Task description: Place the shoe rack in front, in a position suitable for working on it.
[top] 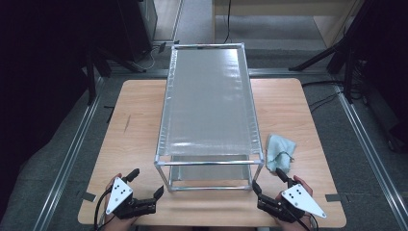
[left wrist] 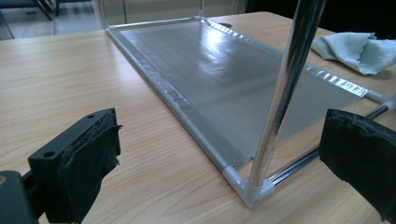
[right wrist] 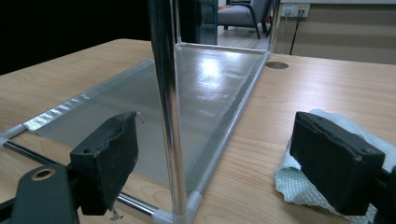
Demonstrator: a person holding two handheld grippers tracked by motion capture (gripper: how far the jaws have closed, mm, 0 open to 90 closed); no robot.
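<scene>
A metal-tube rack (top: 209, 162) with two translucent grey shelves stands lengthwise in the middle of the wooden table (top: 130, 130). A crumpled pale green cloth (top: 280, 153) lies on the table by the rack's near right corner. My left gripper (top: 145, 184) is open at the near left corner. In the left gripper view that corner post (left wrist: 285, 88) rises in the wide gap of the gripper (left wrist: 224, 158), touching neither pad. My right gripper (top: 269, 183) is open at the near right corner. Its jaws (right wrist: 222, 158) straddle the post (right wrist: 167, 116) without contact, and the cloth (right wrist: 299, 186) lies behind the right-hand pad.
The rack's lower shelf (left wrist: 210, 70) rests just above the tabletop. Bare wood runs along both long sides of the rack. Dark tripod legs (top: 327, 53) and cables stand on the floor beyond the table. A chair (right wrist: 243, 14) sits far behind.
</scene>
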